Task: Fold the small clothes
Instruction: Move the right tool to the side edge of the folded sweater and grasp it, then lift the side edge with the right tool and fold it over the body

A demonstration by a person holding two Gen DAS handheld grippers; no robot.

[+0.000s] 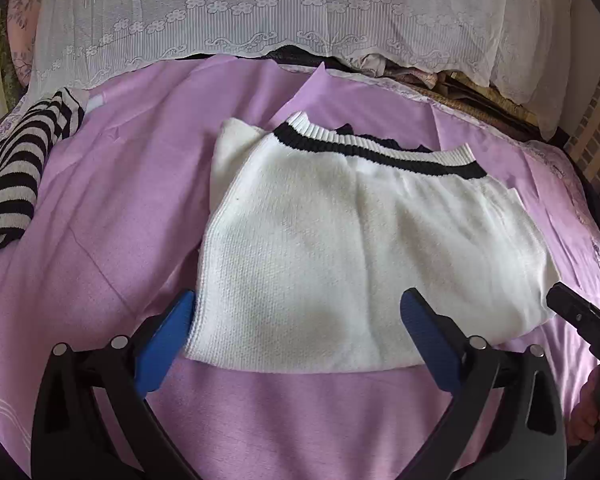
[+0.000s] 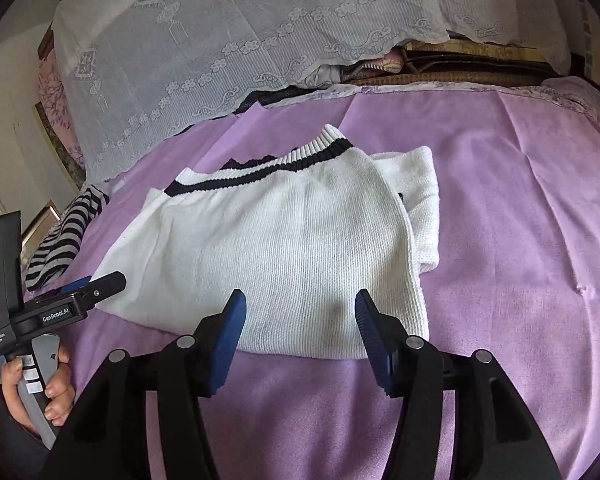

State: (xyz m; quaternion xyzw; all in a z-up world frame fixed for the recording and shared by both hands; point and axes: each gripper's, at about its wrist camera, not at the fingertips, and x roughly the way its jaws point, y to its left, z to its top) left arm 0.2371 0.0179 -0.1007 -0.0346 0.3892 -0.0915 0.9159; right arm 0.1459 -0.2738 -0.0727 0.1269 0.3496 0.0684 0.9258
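My left gripper pointed forward and downward, its blue pads spread wide with nothing pressed between them. My right gripper slanted down the same way beside it, jaws parted, its pads gripping nothing. In the right wrist view my left hand was wrapped around the grey handle of its gripper, fingers curled on the front.
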